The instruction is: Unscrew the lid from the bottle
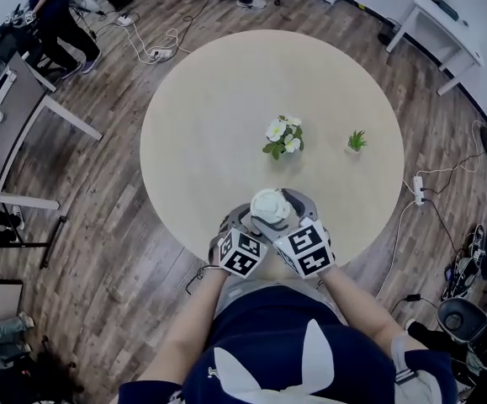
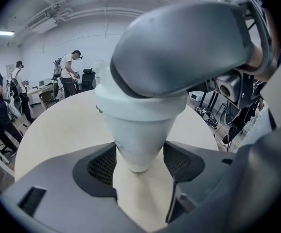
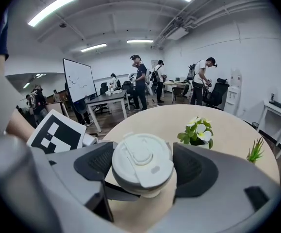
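Above the round beige surface (image 1: 201, 133), left gripper (image 2: 140, 161) fingers (image 2: 99, 166) are clamping the white tapered bottle (image 2: 138, 130) steady, right gripper (image 3: 142, 171) fingers (image 3: 198, 171) its white lid (image 3: 142, 160) for unscrewing.

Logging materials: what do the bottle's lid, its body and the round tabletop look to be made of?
Lid: probably matte white plastic, with moulded ridges and a flip tab. Bottle body: smooth and pale, plastic or coated metal; the look leaves it open. Tabletop: perhaps laminate or painted board, even beige and matte.
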Demonstrator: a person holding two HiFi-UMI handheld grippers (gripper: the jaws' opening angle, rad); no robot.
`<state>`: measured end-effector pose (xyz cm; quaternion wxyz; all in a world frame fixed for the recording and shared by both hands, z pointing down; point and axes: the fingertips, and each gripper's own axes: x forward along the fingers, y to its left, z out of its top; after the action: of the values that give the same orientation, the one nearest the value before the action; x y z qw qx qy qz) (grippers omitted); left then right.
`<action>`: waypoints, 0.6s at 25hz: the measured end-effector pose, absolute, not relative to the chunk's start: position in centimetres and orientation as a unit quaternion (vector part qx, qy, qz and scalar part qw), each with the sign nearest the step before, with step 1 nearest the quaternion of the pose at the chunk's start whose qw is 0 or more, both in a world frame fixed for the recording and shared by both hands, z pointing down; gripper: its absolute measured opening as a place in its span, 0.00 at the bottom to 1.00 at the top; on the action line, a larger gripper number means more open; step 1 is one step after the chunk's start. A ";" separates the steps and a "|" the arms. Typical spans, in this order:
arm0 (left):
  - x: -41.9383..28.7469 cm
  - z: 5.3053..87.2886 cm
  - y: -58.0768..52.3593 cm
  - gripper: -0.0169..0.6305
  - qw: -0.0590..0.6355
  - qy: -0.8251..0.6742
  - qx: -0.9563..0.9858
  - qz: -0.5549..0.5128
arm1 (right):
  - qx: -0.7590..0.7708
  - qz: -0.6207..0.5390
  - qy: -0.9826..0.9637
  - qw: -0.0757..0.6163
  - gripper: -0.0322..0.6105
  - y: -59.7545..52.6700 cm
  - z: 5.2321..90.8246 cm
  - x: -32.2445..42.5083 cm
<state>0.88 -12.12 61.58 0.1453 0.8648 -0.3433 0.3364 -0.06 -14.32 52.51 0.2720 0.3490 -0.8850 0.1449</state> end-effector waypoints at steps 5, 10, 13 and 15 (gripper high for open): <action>0.9 61.6 -12.0 0.51 0.145 -0.342 0.865 0.336 | 0.296 0.124 -0.899 0.297 0.64 -14.1 52.5 -0.3; 1.0 61.6 -11.9 0.51 0.146 -0.341 0.866 0.335 | 0.226 0.107 -0.913 0.322 0.64 -13.4 52.5 -0.6; 1.0 61.7 -11.8 0.51 0.146 -0.340 0.865 0.337 | 0.177 0.086 -0.920 0.340 0.64 -13.0 52.6 -0.7; 1.0 61.8 -11.7 0.51 0.146 -0.339 0.866 0.338 | 0.144 0.069 -0.921 0.354 0.63 -12.8 52.7 -0.8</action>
<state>0.96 -11.70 61.75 0.1456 0.8657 -0.3393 0.3380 -0.84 -12.76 52.66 0.3544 0.1438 -0.9214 0.0692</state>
